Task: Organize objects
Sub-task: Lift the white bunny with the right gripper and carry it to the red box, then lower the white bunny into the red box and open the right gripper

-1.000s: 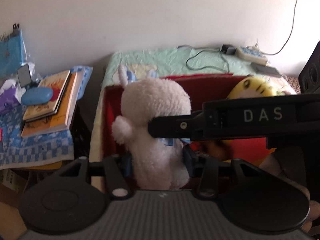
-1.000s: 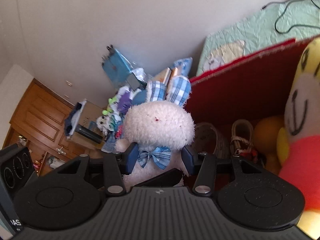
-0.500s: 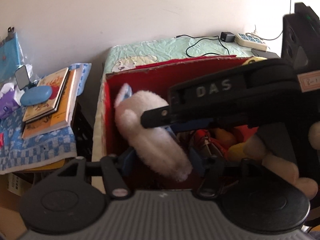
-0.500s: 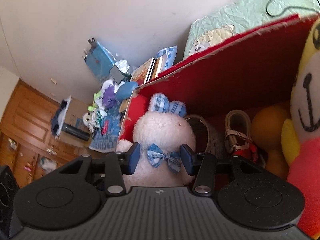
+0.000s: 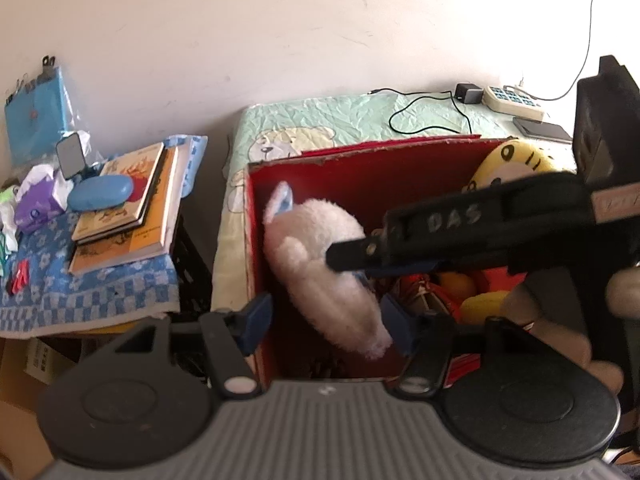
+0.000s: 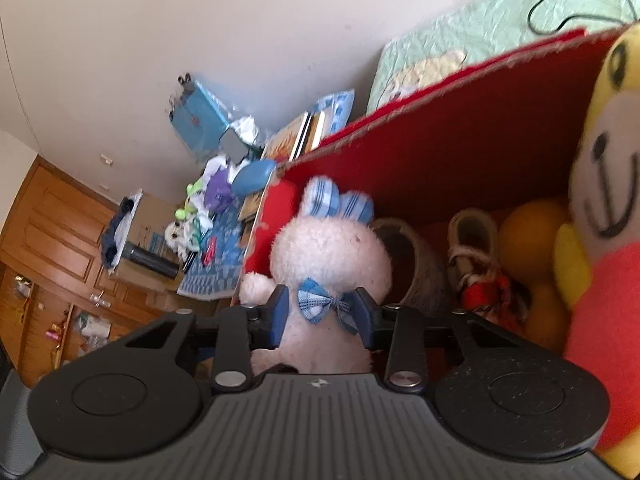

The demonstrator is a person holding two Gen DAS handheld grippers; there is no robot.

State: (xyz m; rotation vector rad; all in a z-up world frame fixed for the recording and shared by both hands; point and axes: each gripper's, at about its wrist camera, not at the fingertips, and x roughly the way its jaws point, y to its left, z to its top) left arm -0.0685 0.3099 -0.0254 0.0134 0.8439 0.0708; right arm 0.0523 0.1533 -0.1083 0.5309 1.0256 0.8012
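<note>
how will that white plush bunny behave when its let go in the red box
The white plush bunny looks soft, so it likely squashes under the right tool. Probably light and floppy. Released in the red box, it may slump rather than stand.

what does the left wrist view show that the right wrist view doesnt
Only the left wrist view shows the right tool from outside, reaching across the plush rabbit, plus the power strip and the phone on the green quilt.

Only the right wrist view shows the rabbit's blue bow tie between the right tool's fingers, the wooden cabinets, a small basket and a shoe.

Both show the red box, the yellow plush toy, the stacked books and the blue case.
</note>
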